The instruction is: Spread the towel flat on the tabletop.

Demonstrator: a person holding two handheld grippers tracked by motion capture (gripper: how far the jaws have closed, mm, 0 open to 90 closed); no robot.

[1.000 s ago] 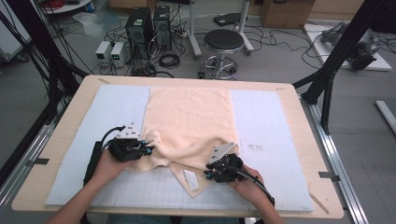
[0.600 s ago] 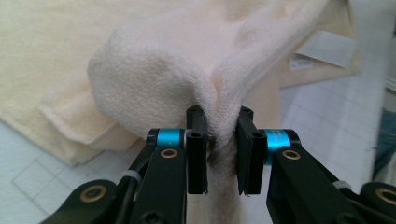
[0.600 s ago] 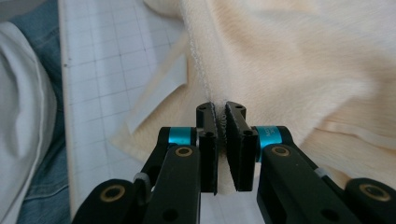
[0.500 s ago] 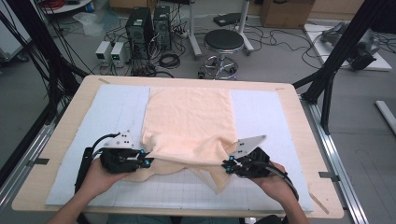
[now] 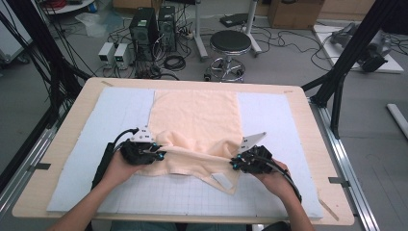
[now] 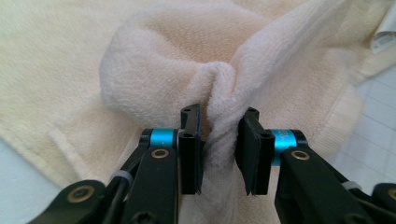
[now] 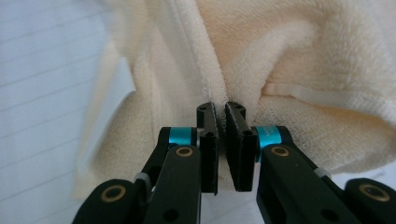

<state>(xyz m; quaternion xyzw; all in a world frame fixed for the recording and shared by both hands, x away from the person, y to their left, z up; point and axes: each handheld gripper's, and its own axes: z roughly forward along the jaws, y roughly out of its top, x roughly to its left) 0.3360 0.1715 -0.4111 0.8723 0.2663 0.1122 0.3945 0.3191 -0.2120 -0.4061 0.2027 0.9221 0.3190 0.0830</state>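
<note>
A cream terry towel [image 5: 195, 115] lies lengthwise on a pale blue mat [image 5: 120, 110]. Its near end is raised and bunched between my two grippers. My left gripper [image 5: 159, 154] is at the towel's near left corner; in the left gripper view, the left gripper [image 6: 219, 140] is shut on a thick twisted fold of the towel [image 6: 154, 60]. My right gripper [image 5: 235, 163] is at the near right corner; in the right gripper view, the right gripper [image 7: 221, 126] is shut on a thin hemmed edge of the towel [image 7: 299, 56]. A white label [image 5: 222, 180] hangs on the flap below.
The mat covers most of a wooden table [image 5: 312, 144] and has a printed grid near the front. Behind the table stand a round stool [image 5: 231, 43], computer cases [image 5: 144, 29] and loose cables. Black frame posts [image 5: 346, 62] rise at both sides.
Both grippers kept hold of the towel. They first spread apart toward the front edge, then moved slightly forward and inward, leaving the near edge raised between them.
</note>
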